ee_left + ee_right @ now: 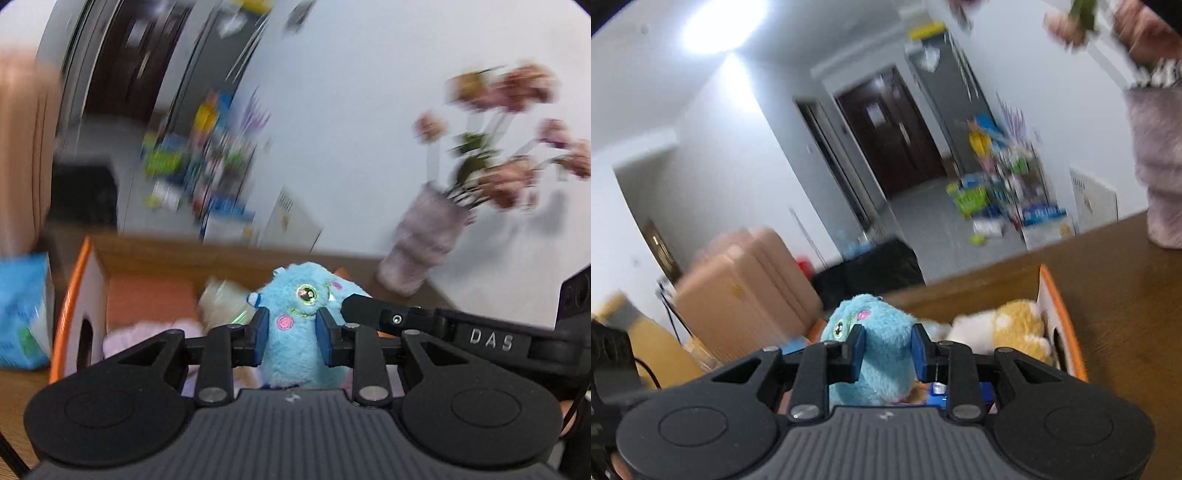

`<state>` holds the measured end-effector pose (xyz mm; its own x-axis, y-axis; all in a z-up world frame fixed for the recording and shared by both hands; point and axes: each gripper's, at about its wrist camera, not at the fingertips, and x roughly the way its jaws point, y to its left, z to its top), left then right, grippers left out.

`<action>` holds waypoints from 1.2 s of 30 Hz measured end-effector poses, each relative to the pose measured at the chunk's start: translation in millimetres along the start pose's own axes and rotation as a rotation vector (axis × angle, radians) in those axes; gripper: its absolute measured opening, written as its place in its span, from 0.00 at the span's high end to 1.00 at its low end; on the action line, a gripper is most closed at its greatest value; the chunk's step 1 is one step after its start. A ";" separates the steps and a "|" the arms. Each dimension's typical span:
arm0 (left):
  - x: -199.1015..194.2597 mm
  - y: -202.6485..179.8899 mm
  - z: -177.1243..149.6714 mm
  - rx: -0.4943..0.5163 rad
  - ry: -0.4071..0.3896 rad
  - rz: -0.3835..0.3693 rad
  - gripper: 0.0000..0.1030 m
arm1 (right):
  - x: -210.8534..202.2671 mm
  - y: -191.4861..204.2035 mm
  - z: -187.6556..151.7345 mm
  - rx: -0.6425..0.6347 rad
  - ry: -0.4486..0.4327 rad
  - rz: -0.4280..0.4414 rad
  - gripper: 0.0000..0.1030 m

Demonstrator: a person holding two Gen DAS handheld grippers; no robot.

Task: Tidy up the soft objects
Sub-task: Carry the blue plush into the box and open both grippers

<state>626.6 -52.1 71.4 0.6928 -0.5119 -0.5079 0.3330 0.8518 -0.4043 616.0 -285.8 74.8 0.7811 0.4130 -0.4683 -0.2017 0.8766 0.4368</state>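
Nearest in the left wrist view, the left gripper point(291, 338) has its two blue-padded fingers pressed into the sides of a blue plush toy point(295, 332), which stands upright between them with a green eye and pink cheek facing the camera. The right gripper's black finger point(373, 308) reaches in from the right and touches the toy's head.

In the right wrist view, the right gripper point(888, 349) likewise has its jaws closed narrowly on the blue plush toy point(879, 350), seen from the other side. So both grippers hold the same toy, above an orange-rimmed box point(1067, 332).

Inside the box, just beyond the toy, lies a yellow and white plush point(1008, 325); the left view shows a cream plush point(221, 299) and something pale pink point(147, 332) there too.

The box sits on a brown wooden table point(1115, 295). Farther back on the table stands a pink vase point(424, 240) holding blurred flowers point(517, 129). A blue packet point(22, 310) lies left of the box.
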 end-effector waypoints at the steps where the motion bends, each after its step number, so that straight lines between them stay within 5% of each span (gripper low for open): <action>1: 10.6 10.7 0.5 -0.024 0.028 0.014 0.73 | 18.8 -4.3 -3.7 0.008 0.036 -0.005 0.74; 5: 54.9 44.1 -4.6 -0.003 0.160 0.094 0.74 | 82.5 -13.4 -15.4 -0.002 0.190 -0.034 0.74; 17: 63.3 42.7 -7.0 0.045 0.192 0.132 0.73 | 110.4 -6.8 -12.9 -0.100 0.282 -0.048 0.72; 21: 49.7 38.7 -3.5 0.039 0.151 0.190 0.54 | 99.5 -5.8 0.5 -0.068 0.283 -0.085 0.63; 27: -9.4 9.9 8.7 0.121 0.065 0.238 0.45 | 30.4 18.7 23.3 -0.168 0.199 -0.119 0.54; 30: -47.7 -9.2 7.5 0.175 -0.003 0.280 0.36 | -14.4 23.3 31.2 -0.222 0.146 -0.159 0.42; 32: -71.8 -19.5 1.1 0.203 -0.067 0.322 0.22 | -41.1 22.4 28.0 -0.263 0.092 -0.194 0.25; 34: -95.0 -25.3 -11.7 0.212 -0.165 0.360 0.07 | -64.0 19.3 15.5 -0.297 0.004 -0.231 0.19; 36: -109.5 -29.2 -23.9 0.211 -0.229 0.392 0.06 | -79.7 15.2 0.5 -0.320 -0.068 -0.265 0.17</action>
<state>525.8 -23.5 120.6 0.9065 -0.1315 -0.4013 0.1253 0.9912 -0.0416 551.0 -305.5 119.1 0.8657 0.1552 -0.4760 -0.1538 0.9872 0.0422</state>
